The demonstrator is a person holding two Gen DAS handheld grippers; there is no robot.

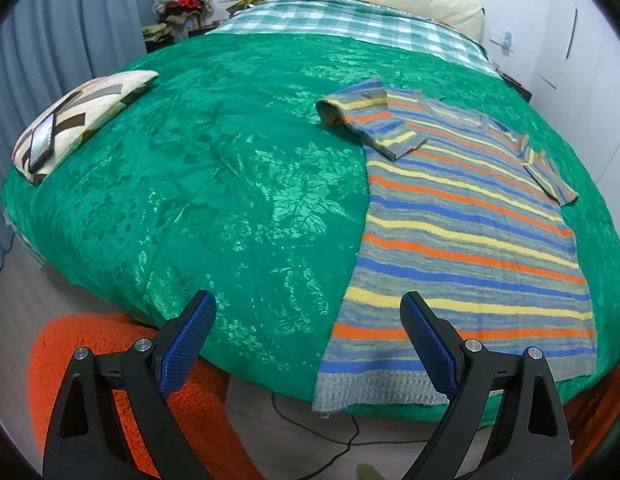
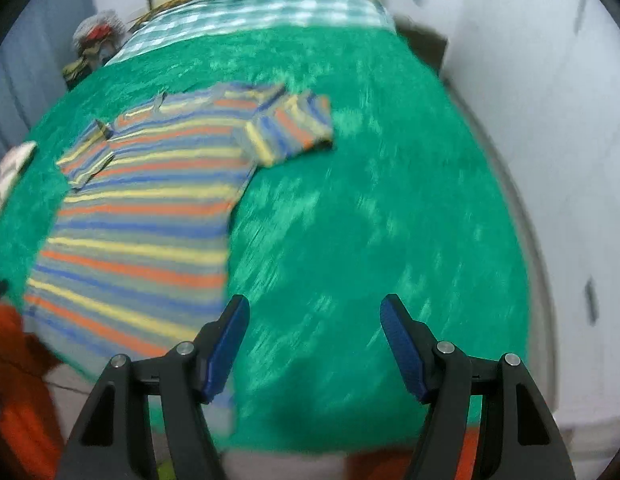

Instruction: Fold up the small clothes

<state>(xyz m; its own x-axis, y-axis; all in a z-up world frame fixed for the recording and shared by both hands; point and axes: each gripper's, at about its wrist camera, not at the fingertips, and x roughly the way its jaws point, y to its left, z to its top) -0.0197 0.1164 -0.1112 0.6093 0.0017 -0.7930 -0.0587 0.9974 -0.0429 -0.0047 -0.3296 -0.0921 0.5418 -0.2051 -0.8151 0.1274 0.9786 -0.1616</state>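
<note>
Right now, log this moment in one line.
striped shirt: flat on green bedspread | left gripper: open, empty | right gripper: open, empty

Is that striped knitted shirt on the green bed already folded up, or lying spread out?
Mostly spread: the striped knitted shirt lies flat on the green bedspread, only one sleeve turned inward.

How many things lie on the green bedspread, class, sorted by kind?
Striped shirts: 1
Patterned cushions: 1
Phones, lying on the cushion: 1
Total: 3
</note>
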